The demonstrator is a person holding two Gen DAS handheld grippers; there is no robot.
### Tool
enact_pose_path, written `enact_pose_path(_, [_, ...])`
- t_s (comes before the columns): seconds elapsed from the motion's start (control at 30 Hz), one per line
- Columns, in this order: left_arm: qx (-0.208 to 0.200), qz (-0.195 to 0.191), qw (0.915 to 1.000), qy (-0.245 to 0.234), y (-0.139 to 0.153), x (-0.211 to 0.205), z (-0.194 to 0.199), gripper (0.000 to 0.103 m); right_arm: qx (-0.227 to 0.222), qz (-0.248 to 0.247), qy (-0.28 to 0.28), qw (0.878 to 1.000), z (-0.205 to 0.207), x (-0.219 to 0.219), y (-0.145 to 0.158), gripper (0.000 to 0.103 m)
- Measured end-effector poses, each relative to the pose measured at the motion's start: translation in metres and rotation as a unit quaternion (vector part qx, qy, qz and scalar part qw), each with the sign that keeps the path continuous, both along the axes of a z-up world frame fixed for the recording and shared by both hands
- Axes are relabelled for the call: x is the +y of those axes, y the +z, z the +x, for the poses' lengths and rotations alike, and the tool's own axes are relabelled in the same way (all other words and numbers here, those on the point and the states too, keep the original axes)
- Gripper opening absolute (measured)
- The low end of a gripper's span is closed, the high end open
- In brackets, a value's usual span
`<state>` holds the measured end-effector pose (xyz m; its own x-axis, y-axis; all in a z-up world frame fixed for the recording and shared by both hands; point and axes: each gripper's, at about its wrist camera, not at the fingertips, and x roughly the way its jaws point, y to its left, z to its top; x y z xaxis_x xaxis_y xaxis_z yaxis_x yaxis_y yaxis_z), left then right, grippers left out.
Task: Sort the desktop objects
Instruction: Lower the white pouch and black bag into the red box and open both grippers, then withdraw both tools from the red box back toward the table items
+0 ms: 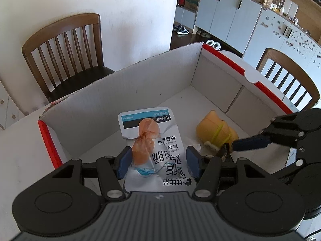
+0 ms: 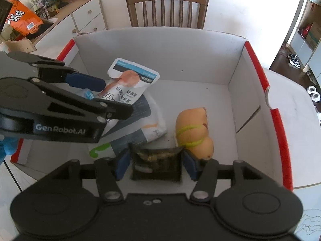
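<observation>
Both grippers over the white-and-red cardboard box on the worktop.

Left gripper: pads clamped on a crumpled white snack pouch, held above the box floor at its left. Right gripper: blue pads stand just clear of a dark packet between them, no visible pressing; grip released. Right of that packet, an orange bundle bound with a yellow-green band lies on the box floor.
</observation>
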<state>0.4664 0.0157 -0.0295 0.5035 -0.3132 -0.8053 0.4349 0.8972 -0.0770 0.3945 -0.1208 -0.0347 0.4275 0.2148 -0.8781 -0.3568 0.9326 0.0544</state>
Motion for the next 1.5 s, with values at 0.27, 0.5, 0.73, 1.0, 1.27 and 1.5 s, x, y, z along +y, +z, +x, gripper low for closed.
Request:
enact_pose_path(0.27, [-0.009,-0.005,0.9999,0.007,0.008,0.001,-0.004,0.067,-0.015,0.009,-0.012,1.0,-0.004,-0.01,0.013,0.066])
enact_pose_path(0.5, [-0.021,-0.01,0.9996,0.013,0.018,0.0,-0.01,0.072,-0.035,0.007,-0.018,0.999,-0.012,-0.018,0.029,0.072])
enact_pose_path(0.73, [-0.028,-0.013,0.9995,0.01,0.031,0.001,-0.021,0.073,-0.052,0.009,-0.025,0.998,-0.024,-0.021,0.045,0.072])
enact_pose_path(1.0, [-0.045,-0.013,0.9988,0.013,0.053,0.001,-0.042,0.073,-0.07,0.016,-0.028,0.997,-0.041,-0.028,0.065,0.072])
enact_pose_path(1.27, [-0.055,-0.012,0.9981,0.025,0.075,-0.004,-0.074,0.073,-0.085,0.018,-0.009,0.996,-0.068,-0.038,0.084,0.072])
enact_pose_path(1.5, [-0.066,-0.005,0.9972,0.035,0.09,-0.015,-0.107,0.073,-0.104,0.027,0.004,0.994,-0.091,-0.053,0.104,0.072])
